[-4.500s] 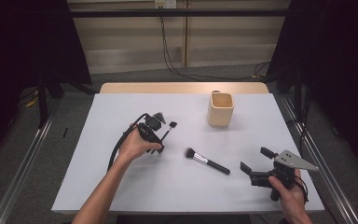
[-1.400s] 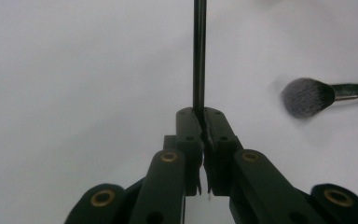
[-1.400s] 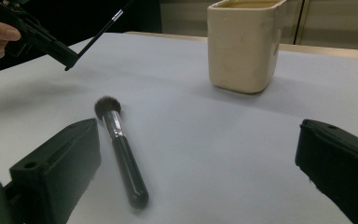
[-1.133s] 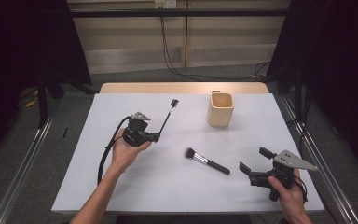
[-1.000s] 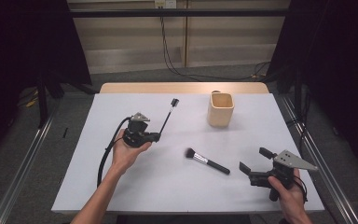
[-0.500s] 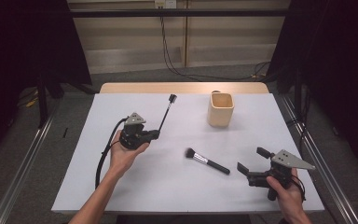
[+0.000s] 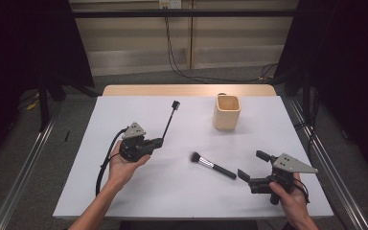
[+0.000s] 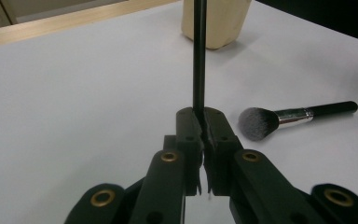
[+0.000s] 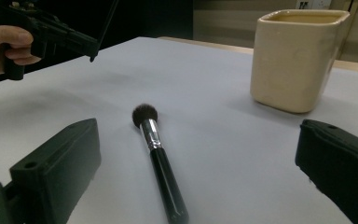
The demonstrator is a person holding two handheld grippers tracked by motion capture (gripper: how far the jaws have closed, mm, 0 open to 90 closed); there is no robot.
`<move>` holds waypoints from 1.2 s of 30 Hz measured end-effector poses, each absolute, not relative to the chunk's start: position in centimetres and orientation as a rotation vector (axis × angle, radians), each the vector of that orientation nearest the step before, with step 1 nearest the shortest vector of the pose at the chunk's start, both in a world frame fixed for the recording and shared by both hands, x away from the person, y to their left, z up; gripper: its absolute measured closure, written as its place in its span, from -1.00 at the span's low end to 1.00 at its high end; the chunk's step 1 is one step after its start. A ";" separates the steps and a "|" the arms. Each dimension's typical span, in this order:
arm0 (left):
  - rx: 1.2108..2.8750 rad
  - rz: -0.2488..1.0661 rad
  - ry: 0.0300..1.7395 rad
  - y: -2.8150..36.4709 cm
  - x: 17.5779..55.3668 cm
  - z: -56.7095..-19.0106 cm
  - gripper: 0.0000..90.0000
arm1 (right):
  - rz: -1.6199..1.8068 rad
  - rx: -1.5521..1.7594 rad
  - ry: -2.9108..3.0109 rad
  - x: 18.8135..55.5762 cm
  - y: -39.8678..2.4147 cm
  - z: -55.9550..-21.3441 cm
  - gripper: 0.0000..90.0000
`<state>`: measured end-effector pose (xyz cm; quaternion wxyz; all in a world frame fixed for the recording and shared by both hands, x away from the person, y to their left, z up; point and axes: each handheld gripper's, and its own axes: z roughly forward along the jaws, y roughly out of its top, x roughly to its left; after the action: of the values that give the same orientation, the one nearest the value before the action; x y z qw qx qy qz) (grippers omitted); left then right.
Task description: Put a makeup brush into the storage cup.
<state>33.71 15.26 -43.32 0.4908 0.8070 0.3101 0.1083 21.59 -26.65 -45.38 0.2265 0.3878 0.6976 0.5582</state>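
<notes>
The left gripper (image 7: 159,142) is clamped on the very end of a thin black brush (image 7: 169,120), raised over the left of the bench (image 7: 124,191) and angled toward the far cup (image 7: 226,112). Such a small bite could let it pivot or slip. Near right, the right gripper (image 7: 252,165) rests wide open, pointing left at the powder brush (image 7: 212,165).

cup (image 7: 227,112) behind brush (image 7: 212,165), both on table (image 7: 172,191)

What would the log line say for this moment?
left gripper: shut on thin brush | right gripper: open, empty | fluffy brush: lying on table | cup: upright
</notes>
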 end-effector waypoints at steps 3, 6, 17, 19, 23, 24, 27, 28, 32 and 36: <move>1.948 0.270 0.734 15.3 33.2 -43.4 0.91 | 1.546 1.032 1.950 21.8 -26.0 -45.2 -1.00; 1.944 0.267 0.720 15.3 32.7 -43.6 0.91 | 1.560 1.006 1.977 22.1 -25.2 -45.0 -1.00; 1.920 0.225 0.669 15.1 30.9 -43.9 0.91 | 1.624 0.993 2.007 24.0 -22.9 -43.7 -0.98; 1.916 0.221 0.661 14.9 30.7 -44.0 0.91 | 1.633 0.985 2.024 24.3 -22.4 -43.5 -0.99; 1.917 0.196 0.659 14.6 30.4 -44.6 0.91 | 1.691 0.945 2.039 25.0 -21.0 -43.1 -1.00; 1.917 0.188 0.660 14.4 30.3 -44.7 0.91 | 1.711 0.925 2.044 25.2 -20.5 -43.0 -1.00; 1.916 0.174 0.651 14.1 30.2 -45.0 0.91 | 1.739 0.900 2.059 25.8 -19.5 -42.7 -1.00; 1.920 0.164 0.656 14.0 30.1 -45.0 0.91 | 1.739 0.896 2.064 25.9 -19.2 -42.6 -1.00; 1.912 0.160 0.642 13.7 29.7 -44.9 0.91 | 1.752 0.869 2.074 26.7 -17.9 -42.2 -0.98; 1.904 0.159 0.644 13.6 29.7 -44.8 0.91 | 1.767 0.853 2.093 27.4 -16.7 -41.8 -0.98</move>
<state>29.69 13.64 -44.82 0.5336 0.7987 0.2701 0.0668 27.42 -16.73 -41.84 0.1360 0.2945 0.7229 0.6101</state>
